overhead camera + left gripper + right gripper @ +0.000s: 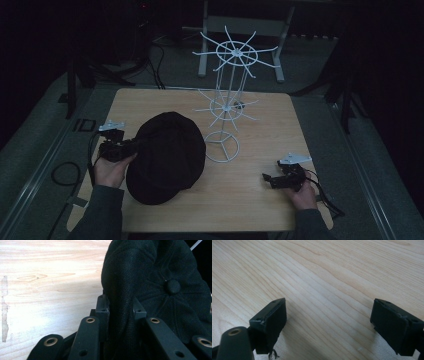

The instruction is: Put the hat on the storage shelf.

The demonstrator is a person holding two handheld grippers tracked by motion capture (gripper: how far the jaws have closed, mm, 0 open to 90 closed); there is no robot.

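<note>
Black cap (155,285) cloth fills the narrow gap between the left gripper's (121,308) jaws, which are clamped on a fold at the cap's edge; its top button sits just beyond them. Across the wooden tabletop (260,195), well apart from the cap, the right gripper (328,315) rests low with jaws spread wide, holding nothing. Beyond the cap stands a white wire rack (231,100).
</note>
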